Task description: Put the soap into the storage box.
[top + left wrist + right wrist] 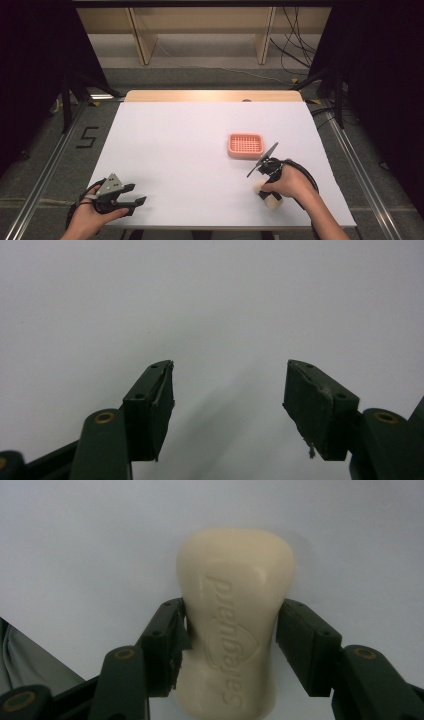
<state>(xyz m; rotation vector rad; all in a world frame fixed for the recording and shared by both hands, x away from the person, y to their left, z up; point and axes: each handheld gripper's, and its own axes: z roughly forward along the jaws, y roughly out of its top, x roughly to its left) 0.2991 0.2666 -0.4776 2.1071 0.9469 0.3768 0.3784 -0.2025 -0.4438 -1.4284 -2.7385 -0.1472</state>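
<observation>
i have the right gripper [230, 630] at the lower right of the high view, its jaws closed against both sides of a cream soap bar [235, 615] that lies on the white table [190, 150]; the bar's embossed lettering sits between the pads. a pink soap dish [245, 145] rests just above it in the frame, right of centre, apart from the bar. my left gripper [131, 196] sits at the lower left, jaws wide apart and holding nothing.

Cream soap bar [235, 625], embossed lettering up, flat on white table near pink tray [245, 145].
</observation>
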